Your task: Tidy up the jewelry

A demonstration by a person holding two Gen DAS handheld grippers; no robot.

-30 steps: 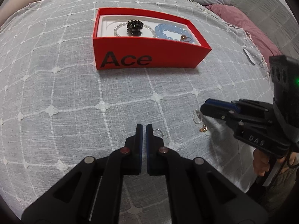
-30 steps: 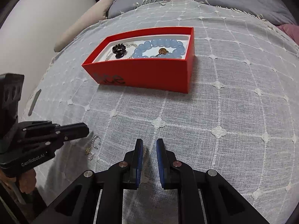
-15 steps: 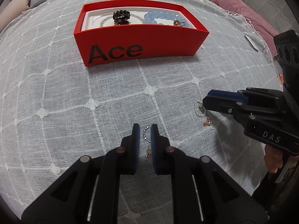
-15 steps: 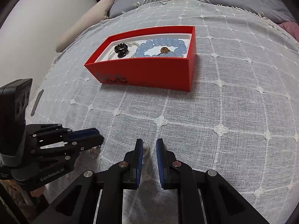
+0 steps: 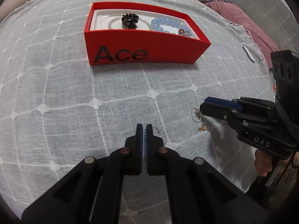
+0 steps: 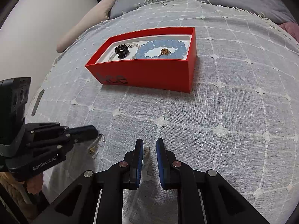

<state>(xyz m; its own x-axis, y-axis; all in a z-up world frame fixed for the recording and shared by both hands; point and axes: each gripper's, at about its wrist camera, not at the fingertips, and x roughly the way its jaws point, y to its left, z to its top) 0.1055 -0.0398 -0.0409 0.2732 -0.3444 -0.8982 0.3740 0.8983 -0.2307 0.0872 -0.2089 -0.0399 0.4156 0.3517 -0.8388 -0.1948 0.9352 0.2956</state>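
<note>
A red box point(image 5: 142, 54) marked "Ace" lies on the cloth, also visible as the red box point(image 6: 149, 72) in the right wrist view. It holds a black ornament point(image 5: 129, 19), a blue bead bracelet point(image 5: 168, 23), a silver chain point(image 5: 114, 21) and an amber bead point(image 5: 181, 31). My left gripper point(image 5: 143, 128) is shut on a silver hoop earring point(image 5: 156, 128), whose loop pokes out beside the right finger. From the right wrist, that earring point(image 6: 101, 138) sits at the left gripper point(image 6: 94, 130) tip. My right gripper point(image 6: 149, 143) stands slightly open over a pearl earring point(image 6: 146, 149), its pads not pressing it.
A grey embroidered cloth point(image 5: 74, 102) covers the bed. A pink blanket point(image 5: 243, 18) lies at the right edge, with a small white tag point(image 5: 248, 53) near the fringe. A pillow point(image 6: 84, 31) rests at the far left. A hand point(image 5: 261, 166) holds the right gripper.
The left jaws parted a little around the hoop earring half a second ago and have closed again. The left view swung slightly and back. The right gripper stayed put.
</note>
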